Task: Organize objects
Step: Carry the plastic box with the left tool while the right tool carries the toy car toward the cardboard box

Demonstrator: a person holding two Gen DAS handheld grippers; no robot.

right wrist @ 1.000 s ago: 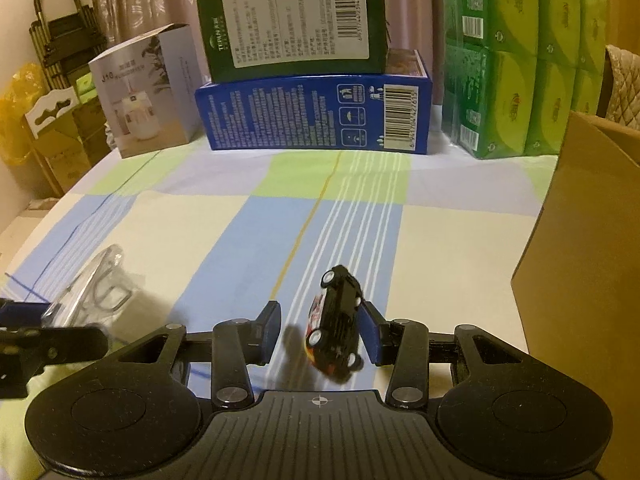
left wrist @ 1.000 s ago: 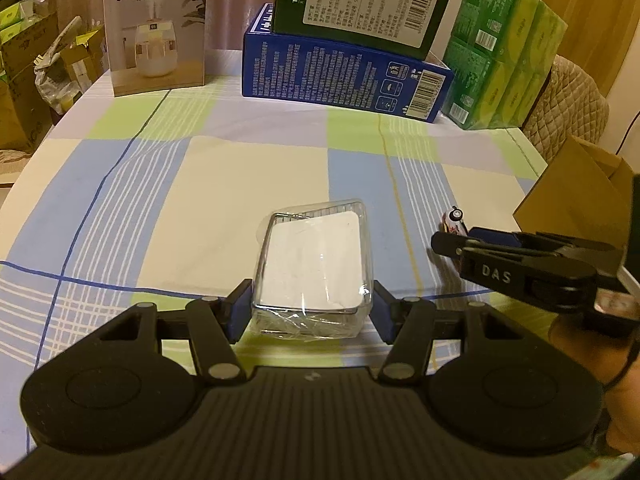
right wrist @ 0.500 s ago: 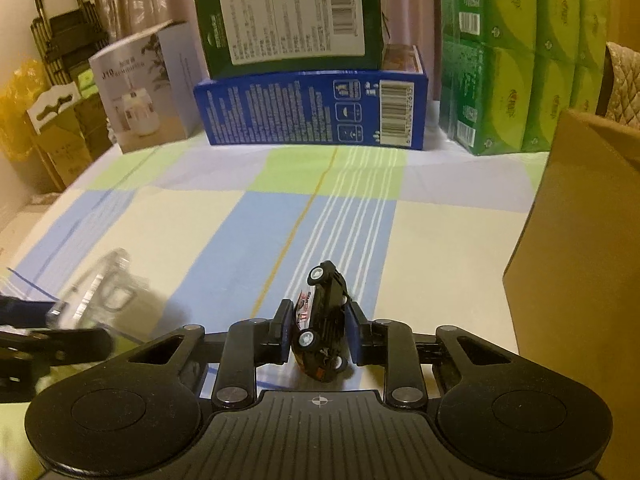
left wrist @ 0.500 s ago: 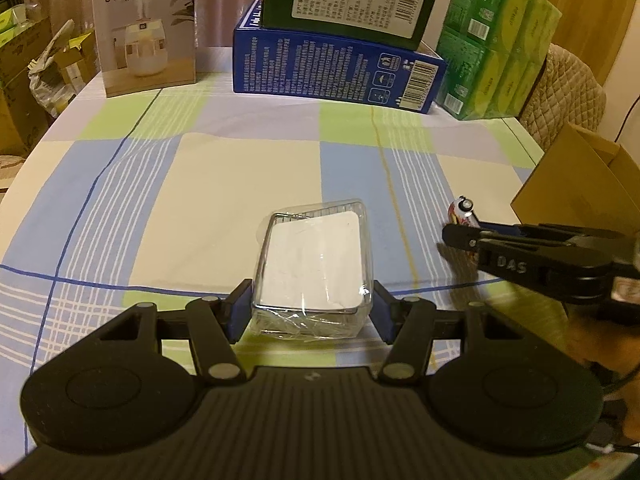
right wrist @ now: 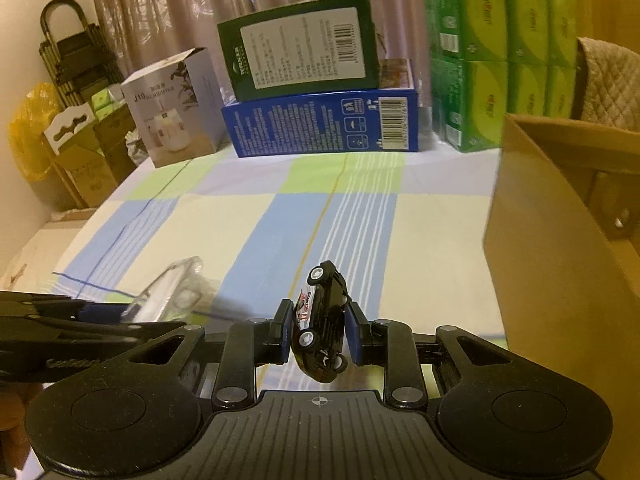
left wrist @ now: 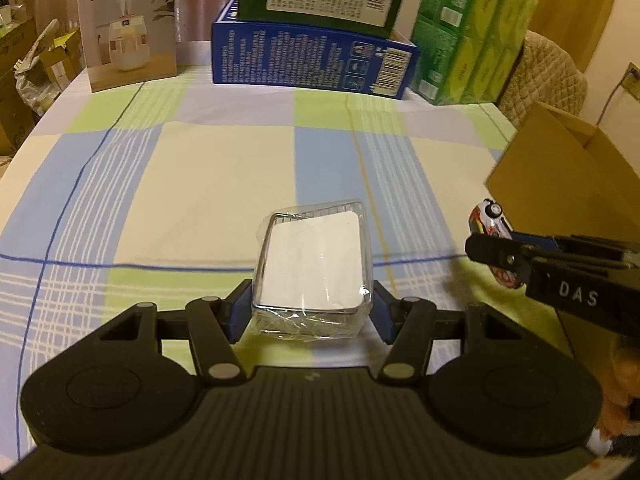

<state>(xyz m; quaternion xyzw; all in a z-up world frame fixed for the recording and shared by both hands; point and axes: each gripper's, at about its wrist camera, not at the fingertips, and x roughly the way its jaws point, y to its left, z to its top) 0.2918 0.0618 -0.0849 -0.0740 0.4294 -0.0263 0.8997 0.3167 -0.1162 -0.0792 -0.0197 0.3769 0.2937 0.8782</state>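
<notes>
Right wrist view showed the right gripper (right wrist: 320, 336) clamped on a small toy car (right wrist: 322, 326), tilted nose-up above the checked tablecloth (right wrist: 280, 220), with a cardboard box (right wrist: 560, 240) just to its right. Left wrist view showed the left gripper (left wrist: 312, 306) closed against a clear plastic container (left wrist: 314, 268), near centre.
</notes>
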